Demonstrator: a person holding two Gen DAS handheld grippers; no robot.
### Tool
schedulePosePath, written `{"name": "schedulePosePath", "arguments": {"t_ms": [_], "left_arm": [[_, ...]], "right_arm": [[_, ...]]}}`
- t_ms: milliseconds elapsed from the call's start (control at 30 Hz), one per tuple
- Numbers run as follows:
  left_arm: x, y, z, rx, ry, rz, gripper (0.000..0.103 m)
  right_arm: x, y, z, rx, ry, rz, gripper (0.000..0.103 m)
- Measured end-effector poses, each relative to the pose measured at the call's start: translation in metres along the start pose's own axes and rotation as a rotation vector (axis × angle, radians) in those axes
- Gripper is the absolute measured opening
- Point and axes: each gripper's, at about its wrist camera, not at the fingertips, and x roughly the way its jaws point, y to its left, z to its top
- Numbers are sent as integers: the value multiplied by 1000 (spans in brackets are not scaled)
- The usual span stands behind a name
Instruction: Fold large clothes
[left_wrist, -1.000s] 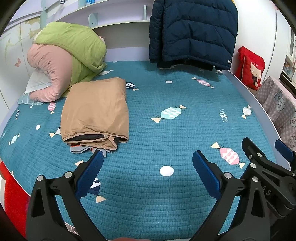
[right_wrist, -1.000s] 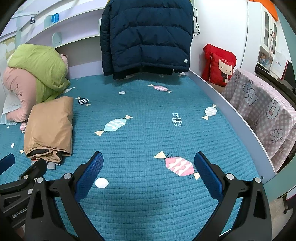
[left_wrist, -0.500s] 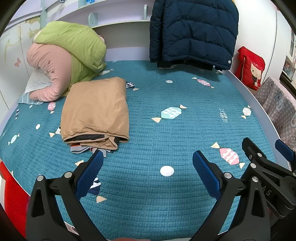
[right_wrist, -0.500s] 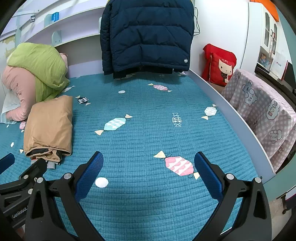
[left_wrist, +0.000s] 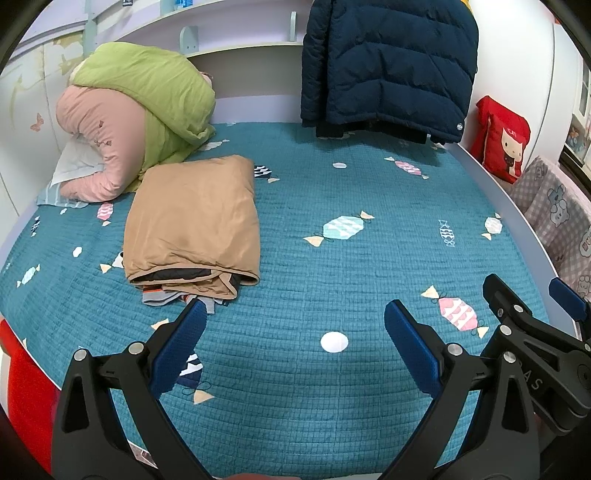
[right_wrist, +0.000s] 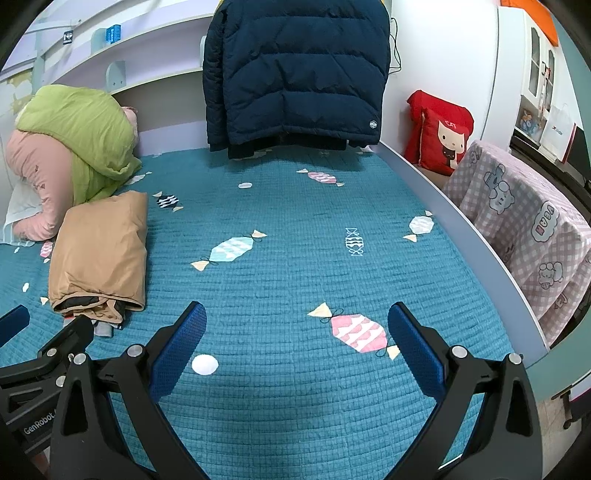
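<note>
A tan garment (left_wrist: 192, 225) lies folded on the teal bedspread (left_wrist: 332, 280), on top of a grey striped piece at its near edge; it also shows at left in the right wrist view (right_wrist: 99, 251). A dark navy puffer jacket (left_wrist: 384, 62) hangs at the head of the bed, also in the right wrist view (right_wrist: 295, 70). My left gripper (left_wrist: 295, 332) is open and empty above the bed's near part, right of the tan garment. My right gripper (right_wrist: 297, 332) is open and empty, further right.
A green and pink duvet (left_wrist: 129, 110) is bundled at the back left. A red cushion (right_wrist: 436, 133) leans in the back right corner. A pink checked cloth (right_wrist: 524, 221) hangs along the bed's right side. The bed rail (right_wrist: 461, 236) runs along the right.
</note>
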Motion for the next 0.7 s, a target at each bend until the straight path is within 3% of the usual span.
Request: {"name": "schedulePosePath", "arguments": {"t_ms": [700], "left_arm": [[-7,-1,4,-7,-22,3,97]], "right_arm": [[6,-3,4,-9,12,12,95]]}}
